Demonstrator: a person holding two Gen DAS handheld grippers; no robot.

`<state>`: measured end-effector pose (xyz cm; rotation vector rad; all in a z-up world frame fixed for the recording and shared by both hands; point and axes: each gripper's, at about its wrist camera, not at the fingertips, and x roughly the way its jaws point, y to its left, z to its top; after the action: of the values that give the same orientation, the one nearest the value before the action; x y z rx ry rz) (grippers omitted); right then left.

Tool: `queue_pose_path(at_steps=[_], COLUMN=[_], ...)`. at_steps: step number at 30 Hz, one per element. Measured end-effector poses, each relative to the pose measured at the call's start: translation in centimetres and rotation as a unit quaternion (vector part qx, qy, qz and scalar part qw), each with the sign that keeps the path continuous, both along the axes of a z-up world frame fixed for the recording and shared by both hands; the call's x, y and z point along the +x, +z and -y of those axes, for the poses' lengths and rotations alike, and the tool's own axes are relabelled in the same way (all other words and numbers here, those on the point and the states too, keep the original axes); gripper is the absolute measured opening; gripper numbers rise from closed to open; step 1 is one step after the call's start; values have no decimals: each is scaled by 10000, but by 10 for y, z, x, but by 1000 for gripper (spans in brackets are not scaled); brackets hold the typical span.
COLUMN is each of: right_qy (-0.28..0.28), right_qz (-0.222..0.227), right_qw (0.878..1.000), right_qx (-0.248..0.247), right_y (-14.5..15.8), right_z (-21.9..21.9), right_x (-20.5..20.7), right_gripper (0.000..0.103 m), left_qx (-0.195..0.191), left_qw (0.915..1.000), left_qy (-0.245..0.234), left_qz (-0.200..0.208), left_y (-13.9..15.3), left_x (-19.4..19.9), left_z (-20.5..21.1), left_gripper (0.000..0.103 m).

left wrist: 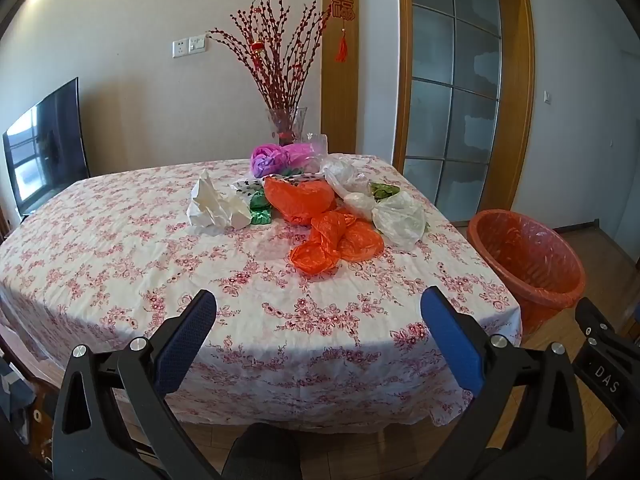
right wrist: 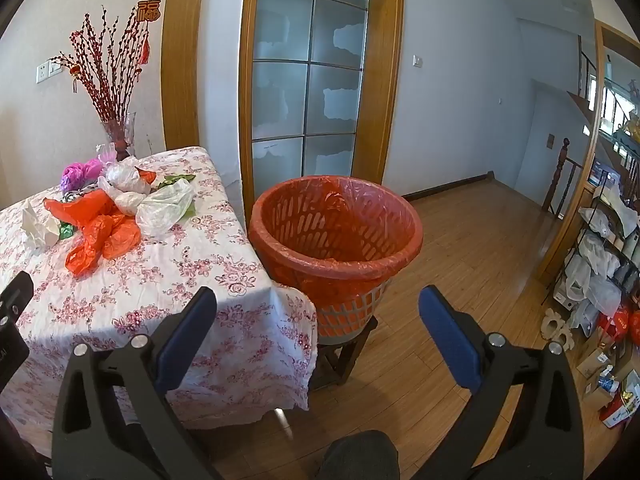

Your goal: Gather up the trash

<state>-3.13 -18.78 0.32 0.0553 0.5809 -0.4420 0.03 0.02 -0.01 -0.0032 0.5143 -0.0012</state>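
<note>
A heap of trash lies on the far half of the floral-clothed table (left wrist: 120, 272): orange plastic bags (left wrist: 336, 244) (right wrist: 100, 236), clear plastic bags (left wrist: 398, 220) (right wrist: 166, 208), crumpled white paper (left wrist: 218, 206) (right wrist: 38, 226), green foil wrappers (left wrist: 260, 210) and a purple bag (left wrist: 276, 158) (right wrist: 78, 172). Beside the table's right edge a bin with an orange liner (left wrist: 532, 264) (right wrist: 336, 232) stands on a small wooden stool. My left gripper (left wrist: 318, 312) hangs open over the table's near edge, well short of the heap. My right gripper (right wrist: 318, 308) is open and empty, in front of the bin and the table corner.
A glass vase of red branches (left wrist: 286, 124) (right wrist: 118, 132) stands behind the heap by the wall. A television (left wrist: 46, 144) is at the far left. A glass-paned door (right wrist: 308, 80), wooden floor (right wrist: 460, 248) and cluttered shelves (right wrist: 600, 264) lie to the right. A dark knee (right wrist: 358, 456) shows below.
</note>
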Motion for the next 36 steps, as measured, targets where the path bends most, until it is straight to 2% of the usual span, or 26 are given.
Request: queue_pose_path(at_steps=[36], right_qy=[-1], right_qz=[7], right_qw=[10000], right_qx=[-17], right_y=[1], right_z=[1], right_x=[-1], right_gripper=[99], left_qx=[-2], left_qw=[10000], left_qy=[-2], left_qz=[-5], left_y=[1], left_x=[-3], left_z=[1], left_gripper=[101])
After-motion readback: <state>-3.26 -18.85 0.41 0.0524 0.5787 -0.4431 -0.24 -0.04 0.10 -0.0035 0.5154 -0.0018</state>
